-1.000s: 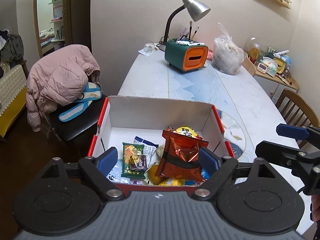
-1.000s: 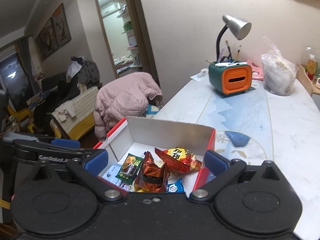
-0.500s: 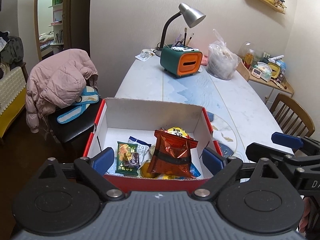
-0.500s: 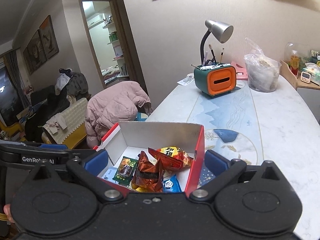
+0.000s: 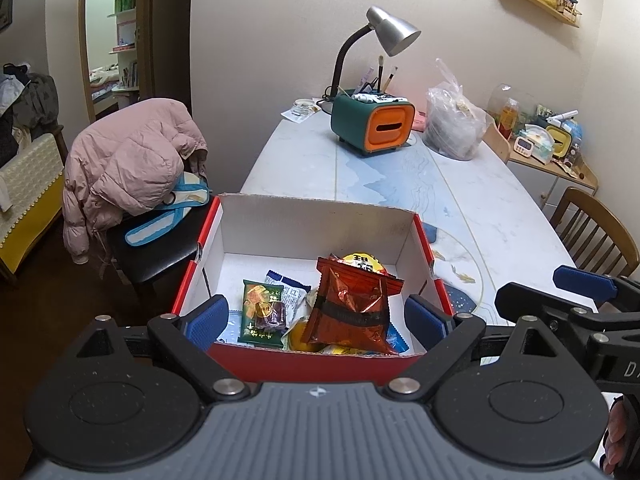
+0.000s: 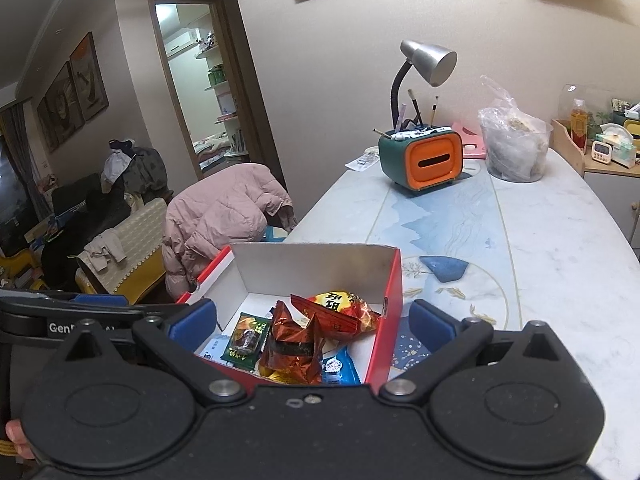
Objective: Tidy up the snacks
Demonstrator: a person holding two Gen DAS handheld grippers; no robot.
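A red cardboard box (image 5: 320, 218) with a white inside stands at the near left corner of the table and also shows in the right wrist view (image 6: 394, 292). It holds several snack packets: a copper-red foil bag (image 5: 352, 308) (image 6: 296, 348), a yellow and red bag (image 5: 362, 262) (image 6: 340, 308), a green packet (image 5: 260, 312) (image 6: 246, 336) and blue-white wrappers (image 5: 286, 284). My left gripper (image 5: 318, 322) is open and empty, just in front of the box. My right gripper (image 6: 312, 322) is open and empty, over the box's near right corner.
A green and orange holder (image 5: 372, 128) with a grey desk lamp (image 5: 394, 32) stands at the table's far end, beside a clear plastic bag (image 5: 454, 128). A chair with a pink jacket (image 5: 132, 164) stands left of the table; a wooden chair (image 5: 596, 228) stands right.
Both grippers have pulled back and up from the box, so it looks smaller and lower. The snacks in the box have not moved. Both stay open.
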